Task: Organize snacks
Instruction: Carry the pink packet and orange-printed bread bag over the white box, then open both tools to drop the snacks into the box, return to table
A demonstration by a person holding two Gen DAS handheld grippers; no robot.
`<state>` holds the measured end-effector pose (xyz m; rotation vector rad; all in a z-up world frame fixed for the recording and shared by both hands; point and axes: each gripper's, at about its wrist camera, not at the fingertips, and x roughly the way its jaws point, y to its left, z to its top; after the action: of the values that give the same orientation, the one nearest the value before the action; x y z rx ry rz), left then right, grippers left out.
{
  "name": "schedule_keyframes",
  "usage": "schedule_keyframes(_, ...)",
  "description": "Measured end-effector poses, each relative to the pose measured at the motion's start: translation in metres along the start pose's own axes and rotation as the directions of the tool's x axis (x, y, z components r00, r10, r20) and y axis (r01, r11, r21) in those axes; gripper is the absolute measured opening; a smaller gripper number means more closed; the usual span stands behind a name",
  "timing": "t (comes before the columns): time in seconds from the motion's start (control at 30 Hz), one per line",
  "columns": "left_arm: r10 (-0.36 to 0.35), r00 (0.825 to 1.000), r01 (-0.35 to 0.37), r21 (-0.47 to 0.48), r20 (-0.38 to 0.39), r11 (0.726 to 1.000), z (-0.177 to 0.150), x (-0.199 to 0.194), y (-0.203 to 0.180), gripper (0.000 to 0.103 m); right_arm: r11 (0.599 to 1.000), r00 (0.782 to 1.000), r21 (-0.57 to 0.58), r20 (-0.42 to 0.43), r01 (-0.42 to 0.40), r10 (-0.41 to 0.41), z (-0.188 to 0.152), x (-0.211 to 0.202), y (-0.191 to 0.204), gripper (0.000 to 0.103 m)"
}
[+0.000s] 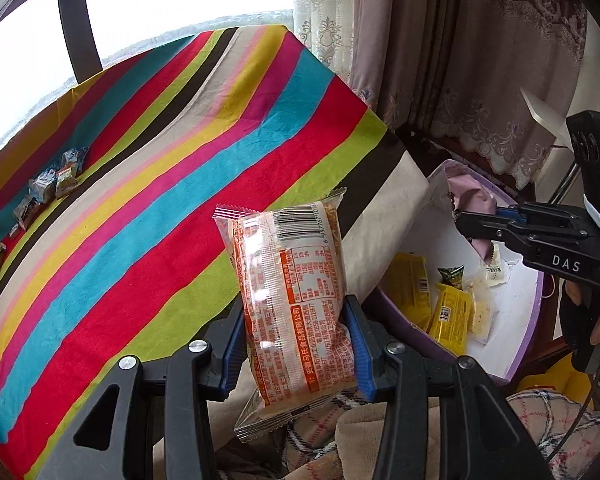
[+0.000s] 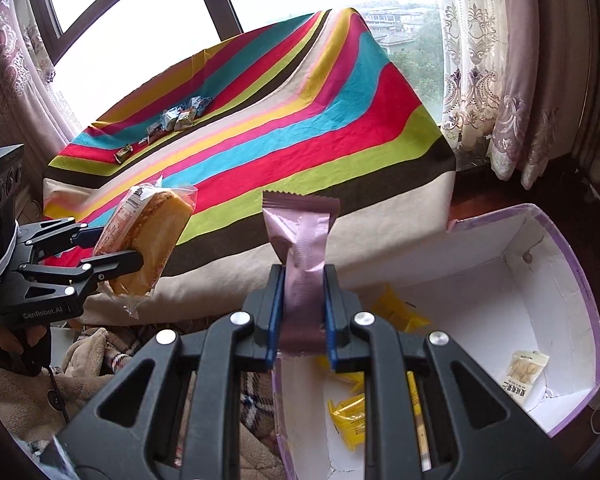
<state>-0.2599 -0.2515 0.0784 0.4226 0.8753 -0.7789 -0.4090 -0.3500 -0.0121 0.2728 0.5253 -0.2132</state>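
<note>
My left gripper (image 1: 296,320) is shut on an orange-printed clear cake packet (image 1: 288,280), held in the air over the near edge of the striped table (image 1: 172,160). It also shows in the right wrist view (image 2: 148,236). My right gripper (image 2: 302,300) is shut on a pink snack bar wrapper (image 2: 302,248), held above the purple-rimmed white box (image 2: 532,280). In the left wrist view the right gripper (image 1: 472,224) holds the pink wrapper (image 1: 476,196) over the box (image 1: 524,320). Yellow packets (image 1: 448,312) lie in the box.
Several small wrapped candies (image 1: 52,184) lie in a row on the far left of the striped cloth, also in the right wrist view (image 2: 176,120). A beige packet (image 2: 524,372) lies in the box. Plaid blanket (image 1: 380,432) lies below. Curtains (image 1: 480,60) and window stand behind.
</note>
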Motion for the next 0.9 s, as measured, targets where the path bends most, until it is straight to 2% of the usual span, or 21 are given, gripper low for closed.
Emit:
schedule_keyframes(0.2,-0.009,1.0,0.012,0.1,-0.029,0.995,0.004,0.009,-0.029,0.046,0.999,1.0,0.049,0.007,0.005,-0.006,-0.009,-0.004,-0.021,0.021)
schedule_keyframes(0.37,-0.021,0.999,0.031,0.214,-0.049,0.976,0.012,0.017,-0.06,0.046,0.996,1.0,0.087,0.018,0.02,-0.022,-0.016,-0.009,-0.04,0.022)
schedule_keyframes(0.47,-0.041,0.998,0.055,0.3,-0.052,0.952,0.02,0.024,-0.087,0.046,0.993,0.999,0.114,0.028,0.042,-0.045,-0.019,-0.015,-0.054,0.021)
schedule_keyframes(0.57,-0.064,0.997,0.078,0.394,-0.049,0.916,0.027,0.03,-0.116,0.046,0.985,0.996,0.154,0.034,0.075,-0.081,-0.021,-0.024,-0.072,0.021)
schedule_keyframes(0.7,-0.12,0.991,0.132,0.455,-0.056,0.881,0.034,0.037,-0.146,0.046,0.973,0.989,0.187,0.036,0.132,-0.141,-0.024,-0.036,-0.091,0.021)
schedule_keyframes(0.83,-0.202,0.977,0.207,0.501,-0.065,0.84,0.034,0.041,-0.167,0.046,0.958,0.98,0.214,0.023,0.189,-0.198,-0.026,-0.043,-0.107,0.022)
schedule_keyframes(0.9,-0.257,0.965,0.247,0.513,-0.052,0.822,0.033,0.042,-0.174,0.047,0.948,0.973,0.227,0.016,0.221,-0.231,-0.025,-0.044,-0.112,0.022)
